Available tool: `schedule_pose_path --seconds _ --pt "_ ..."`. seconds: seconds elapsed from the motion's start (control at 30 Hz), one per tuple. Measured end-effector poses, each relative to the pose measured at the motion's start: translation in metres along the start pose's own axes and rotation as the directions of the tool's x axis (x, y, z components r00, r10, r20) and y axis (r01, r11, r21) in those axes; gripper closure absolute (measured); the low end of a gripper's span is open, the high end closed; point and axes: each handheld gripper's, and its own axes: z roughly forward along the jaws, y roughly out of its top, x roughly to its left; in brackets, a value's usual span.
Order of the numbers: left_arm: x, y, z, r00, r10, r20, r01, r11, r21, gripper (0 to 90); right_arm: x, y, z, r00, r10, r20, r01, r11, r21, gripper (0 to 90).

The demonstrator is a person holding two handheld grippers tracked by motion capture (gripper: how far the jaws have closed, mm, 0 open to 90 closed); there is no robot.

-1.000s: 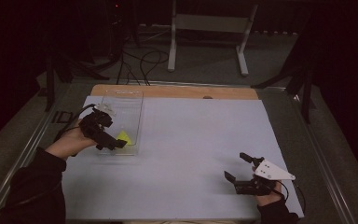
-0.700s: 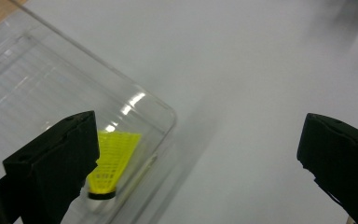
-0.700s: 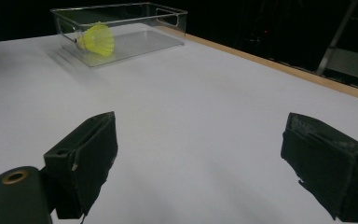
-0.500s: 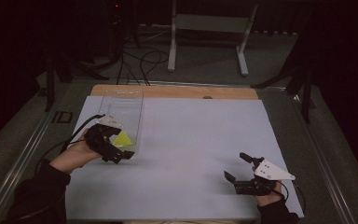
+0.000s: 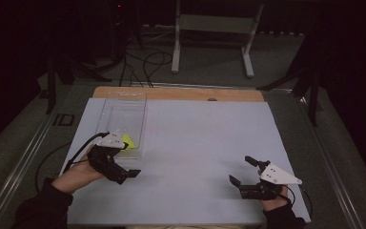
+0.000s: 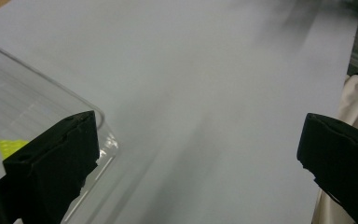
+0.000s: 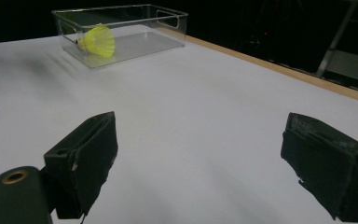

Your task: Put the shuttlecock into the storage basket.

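Two black two-jaw handheld grippers (image 5: 124,172) (image 5: 247,173), each topped by a grey three-cornered plate (image 5: 111,140) and trailing a black cable (image 5: 81,151), held from dark long sleeves (image 5: 43,210).

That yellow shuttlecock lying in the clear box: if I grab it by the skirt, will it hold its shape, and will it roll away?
The shuttlecock looks very light, so a nudge would probably shift it. Its flared yellow skirt seems thin and likely to flex or crush under hard jaws. Lying on its side, it may roll in a curve, but the clear box walls should contain it.
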Motion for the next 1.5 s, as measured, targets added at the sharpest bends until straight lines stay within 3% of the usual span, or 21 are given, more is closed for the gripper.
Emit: schedule_pose_path --seconds 0.33,0.63,0.93,1.07,1.27,1.37,1.5 --pt "-0.014 -0.022 0.004 0.9998 0.001 0.022 0.0 0.9985 -0.055 0.0 0.0 0.0 0.0 1.0 -0.007 -0.004 0.007 1.0 0.004 10.8" --pt "-0.024 -0.047 0.016 0.9988 -0.032 0.037 0.035 0.9957 -0.085 0.0 0.0 0.0 0.001 1.0 -0.004 -0.005 0.004 1.0 0.004 10.7" --pt "-0.029 -0.071 0.034 0.9978 -0.066 0.011 0.067 0.9925 -0.103 0.0 0.0 -0.001 0.001 1.0 -0.005 -0.005 0.005 1.0 0.006 10.8" --pt "-0.03 -0.079 0.041 0.9947 -0.103 -0.007 0.101 0.9879 -0.118 0.0 0.0 -0.001 0.002 0.9999 -0.008 -0.007 0.008 1.0 0.009 10.8" --pt "-0.032 -0.084 0.05 0.9887 -0.143 -0.045 0.134 0.9786 -0.156 0.0 0.0 -0.001 0.001 1.0 -0.005 -0.005 0.005 1.0 0.012 10.8" --pt "-0.033 -0.084 0.053 0.987 -0.146 -0.066 0.136 0.9815 -0.134 0.0 0.0 -0.001 0.002 1.0 -0.003 -0.008 0.003 1.0 0.014 10.8" --pt "-0.033 -0.087 0.058 0.9828 -0.17 -0.072 0.16 0.9781 -0.134 0.0 0.0 -0.001 0.001 1.0 -0.003 -0.008 0.003 1.0 0.013 10.8"
